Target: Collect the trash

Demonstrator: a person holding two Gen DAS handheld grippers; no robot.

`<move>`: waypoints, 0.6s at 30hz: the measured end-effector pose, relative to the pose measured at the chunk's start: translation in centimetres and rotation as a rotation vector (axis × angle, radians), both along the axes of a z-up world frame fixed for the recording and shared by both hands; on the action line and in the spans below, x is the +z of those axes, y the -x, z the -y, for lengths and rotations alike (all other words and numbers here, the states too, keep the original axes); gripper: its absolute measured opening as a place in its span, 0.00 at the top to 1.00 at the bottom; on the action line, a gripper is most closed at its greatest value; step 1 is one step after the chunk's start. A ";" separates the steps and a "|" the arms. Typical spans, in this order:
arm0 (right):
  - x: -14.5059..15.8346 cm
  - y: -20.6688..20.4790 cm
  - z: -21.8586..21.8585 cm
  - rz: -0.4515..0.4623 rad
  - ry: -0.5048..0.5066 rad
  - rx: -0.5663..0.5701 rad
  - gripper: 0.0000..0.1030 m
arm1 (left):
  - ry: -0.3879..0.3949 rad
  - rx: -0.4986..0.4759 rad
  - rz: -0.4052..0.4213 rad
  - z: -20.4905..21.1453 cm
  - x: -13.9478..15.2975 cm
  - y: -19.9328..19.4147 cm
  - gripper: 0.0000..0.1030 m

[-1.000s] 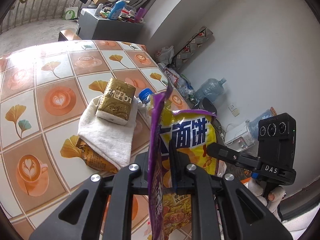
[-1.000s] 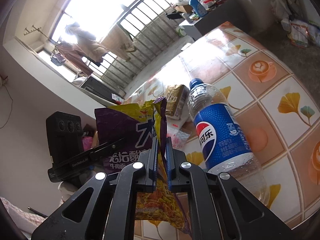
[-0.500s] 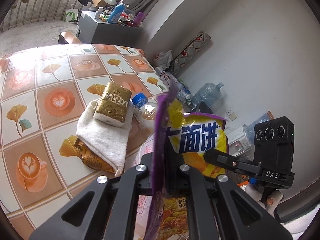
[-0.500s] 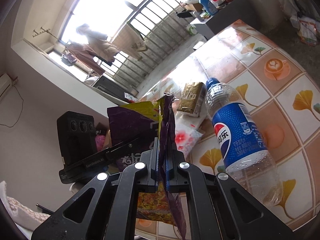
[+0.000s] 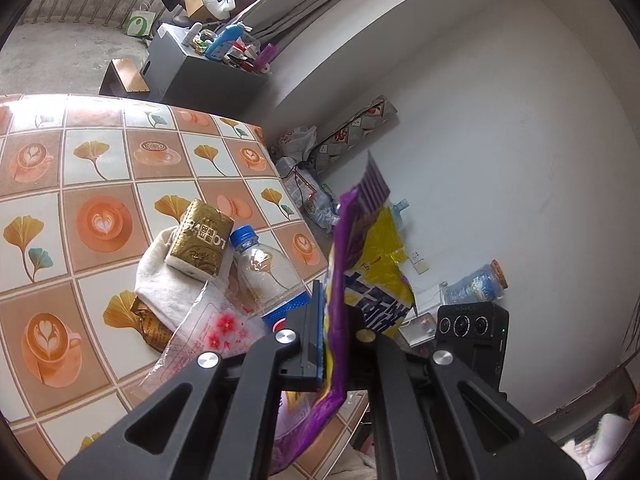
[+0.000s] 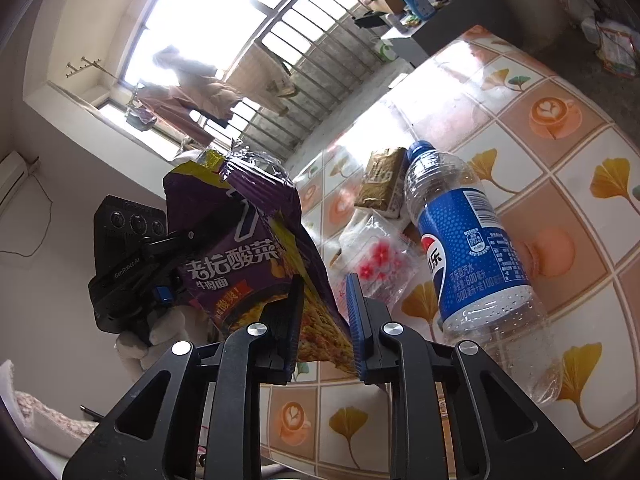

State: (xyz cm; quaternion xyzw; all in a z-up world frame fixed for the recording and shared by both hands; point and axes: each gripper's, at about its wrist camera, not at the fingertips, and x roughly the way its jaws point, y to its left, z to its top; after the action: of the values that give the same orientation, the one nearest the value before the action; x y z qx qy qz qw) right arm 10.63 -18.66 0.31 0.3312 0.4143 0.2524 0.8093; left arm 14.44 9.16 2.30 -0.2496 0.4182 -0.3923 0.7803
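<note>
While the left hand-held gripper (image 5: 334, 344) pinches the purple noodle wrapper (image 6: 256, 256) by one edge, lifted off the tiled surface (image 5: 80, 184), the right hand-held gripper (image 6: 322, 320) stands parted around the other edge, likely releasing it. An empty Pepsi bottle (image 6: 468, 248) and clear wrapper (image 6: 376, 264) lie uncollected.

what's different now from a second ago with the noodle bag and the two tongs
The right tongs have opened: their fingers, pinched on the purple noodle bag a second ago, now stand apart around it. The left tongs have kept their grip on the bag. The Pepsi bottle, gold packet and white cloth have not moved on the table.
</note>
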 end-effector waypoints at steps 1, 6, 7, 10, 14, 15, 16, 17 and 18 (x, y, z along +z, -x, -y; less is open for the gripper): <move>0.0 0.1 0.1 0.002 0.000 -0.001 0.76 | 0.014 -0.001 -0.008 -0.1 0.1 0.0 0.99; 0.0 0.3 0.6 0.014 -0.009 -0.006 0.73 | 0.068 -0.016 -0.022 -0.4 0.6 -0.1 0.99; 0.0 0.3 0.6 0.017 -0.012 -0.002 0.73 | 0.081 -0.020 -0.025 -0.4 0.8 -0.1 0.99; 0.5 0.3 0.2 0.037 -0.014 0.006 0.73 | 0.108 -0.028 -0.030 -0.4 1.2 -0.3 0.99; 1.2 0.5 0.4 0.068 -0.015 -0.001 0.77 | 0.127 -0.035 -0.035 -0.2 1.5 -0.5 0.99; 1.3 0.6 0.5 0.073 -0.016 -0.004 0.81 | 0.125 -0.034 -0.031 -0.1 1.7 -0.6 0.99; 1.4 0.7 0.7 0.075 -0.019 -0.006 0.82 | 0.123 -0.033 -0.027 0.0 1.8 -0.6 0.99; 1.4 0.7 0.9 0.077 -0.023 -0.010 0.84 | 0.123 -0.033 -0.027 0.1 1.8 -0.7 0.99; 1.5 0.8 1.0 0.078 -0.026 -0.015 0.86 | 0.124 -0.033 -0.028 0.1 1.8 -0.7 0.99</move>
State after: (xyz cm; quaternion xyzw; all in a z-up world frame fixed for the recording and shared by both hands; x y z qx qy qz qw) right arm 9.86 -19.64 1.79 0.3347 0.3765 0.2646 0.8223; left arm 15.13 9.04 4.08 -0.2961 0.4082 -0.4266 0.7508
